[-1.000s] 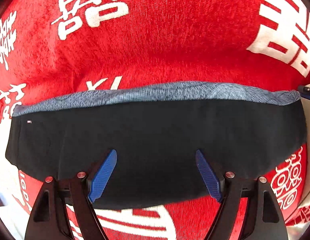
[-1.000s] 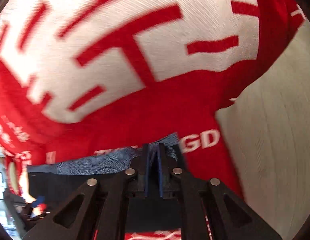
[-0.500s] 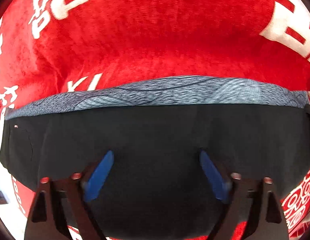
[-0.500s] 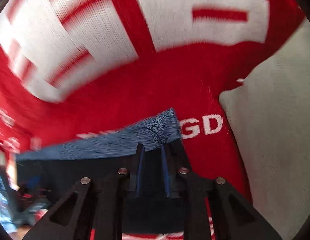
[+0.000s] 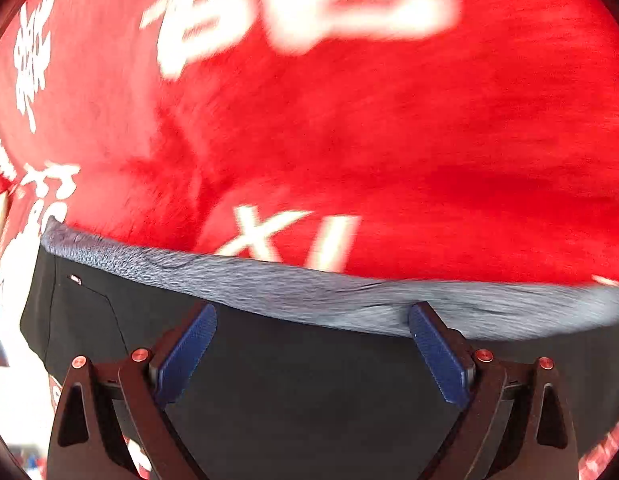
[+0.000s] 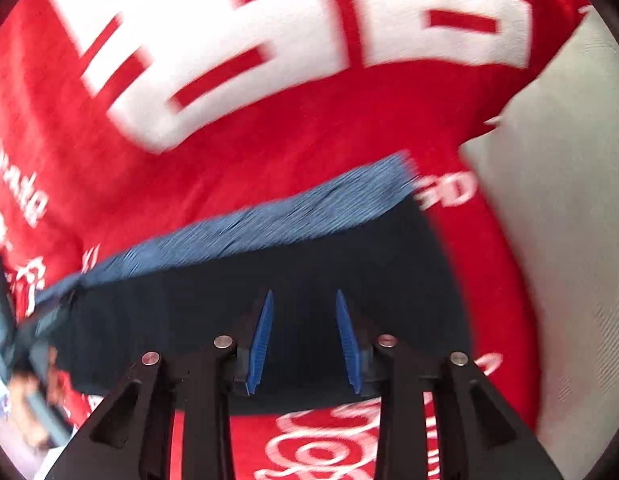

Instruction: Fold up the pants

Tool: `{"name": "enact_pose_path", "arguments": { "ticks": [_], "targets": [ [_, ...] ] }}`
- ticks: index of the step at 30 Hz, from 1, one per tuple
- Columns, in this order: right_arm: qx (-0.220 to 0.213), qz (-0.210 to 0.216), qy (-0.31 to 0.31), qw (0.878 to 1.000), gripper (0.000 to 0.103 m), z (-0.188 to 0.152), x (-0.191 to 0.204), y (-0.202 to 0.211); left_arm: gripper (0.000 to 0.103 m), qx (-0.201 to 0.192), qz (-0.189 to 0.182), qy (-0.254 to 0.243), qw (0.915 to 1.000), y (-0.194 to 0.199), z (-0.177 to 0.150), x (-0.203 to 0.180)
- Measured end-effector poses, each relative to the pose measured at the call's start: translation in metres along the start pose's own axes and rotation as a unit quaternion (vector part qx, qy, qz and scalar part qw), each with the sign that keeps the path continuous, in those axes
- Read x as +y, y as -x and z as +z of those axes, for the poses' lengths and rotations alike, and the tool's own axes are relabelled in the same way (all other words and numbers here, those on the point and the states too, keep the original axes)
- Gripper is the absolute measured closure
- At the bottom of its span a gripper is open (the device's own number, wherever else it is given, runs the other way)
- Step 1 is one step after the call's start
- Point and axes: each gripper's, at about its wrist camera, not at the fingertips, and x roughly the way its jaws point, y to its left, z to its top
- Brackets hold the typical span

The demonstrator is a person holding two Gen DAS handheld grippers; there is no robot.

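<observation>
Black pants (image 5: 309, 392) with a heathered grey-blue waistband (image 5: 349, 296) lie flat on a red plush blanket (image 5: 389, 140). Left gripper (image 5: 311, 350): jaws spread wide above the dark fabric, waistband at 12 o'clock. Right gripper (image 6: 303, 338): jaws parted, holding nothing, over the pants' end. White letters "XI" sit beyond the waistband; "GD" lies at 2 o'clock in the right view.

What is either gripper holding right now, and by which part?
Nothing. The left gripper and right gripper are both open above the pants.
</observation>
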Motion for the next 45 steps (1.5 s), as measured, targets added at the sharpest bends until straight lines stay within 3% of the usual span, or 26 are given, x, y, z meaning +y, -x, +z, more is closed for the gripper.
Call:
{"name": "enact_pose_path", "arguments": {
  "ticks": [1,4,6,11,15,18,22,26,30,31,35,39,42,45],
  "targets": [
    [0.004,0.006,0.002,1.0,0.067,-0.007,0.011,-0.004,0.0,0.003,-0.005,0.01,0.9999,-0.013,0.003,0.01],
    [0.015,0.006,0.008,1.0,0.067,-0.021,0.039,-0.013,0.0,0.009,-0.023,0.04,0.9989,-0.026,0.012,0.037],
    [0.017,0.006,0.006,1.0,0.066,-0.03,0.054,-0.011,0.0,0.006,0.003,0.03,0.9995,-0.022,0.016,0.054],
    [0.023,0.003,0.011,1.0,0.058,-0.053,0.085,-0.006,0.0,-0.014,0.007,0.002,0.9999,0.003,0.004,0.12],
    [0.023,0.027,0.02,0.999,0.044,-0.073,0.123,-0.007,0.0,-0.008,0.016,0.029,0.9994,0.006,-0.013,0.194],
    [0.033,0.047,0.038,0.998,0.043,-0.086,0.166,-0.018,0.0,-0.002,0.046,0.038,0.9982,-0.004,-0.032,0.239],
    [0.047,0.073,0.056,0.995,0.042,-0.106,0.214,-0.033,0.0,-0.014,0.056,0.055,0.9968,-0.01,-0.027,0.28],
    [0.068,0.08,0.065,0.992,0.041,-0.123,0.242,-0.043,0.0,-0.033,0.054,0.053,0.9966,-0.013,0.0,0.282],
    [0.068,0.077,0.085,0.991,0.036,-0.128,0.263,-0.057,0.0,-0.007,0.082,0.049,0.9954,-0.054,0.015,0.283],
    [0.07,0.073,0.09,0.991,0.033,-0.128,0.267,-0.06,0.0,0.003,0.08,0.056,0.9953,-0.068,0.017,0.288],
    [0.07,0.062,0.09,0.992,0.032,-0.128,0.272,-0.069,0.0,0.005,0.049,0.086,0.995,-0.063,0.016,0.295],
    [0.057,0.057,0.083,0.993,0.031,-0.127,0.27,-0.077,0.0,-0.004,0.012,0.05,0.9986,-0.033,-0.004,0.287],
    [0.045,0.058,0.09,0.993,0.021,-0.128,0.276,-0.083,0.0,0.005,-0.015,0.037,0.9992,-0.026,-0.029,0.283],
    [0.044,0.049,0.093,0.993,0.018,-0.128,0.281,-0.086,0.0,0.015,-0.011,0.015,0.9997,-0.035,-0.051,0.277]
  ]
}}
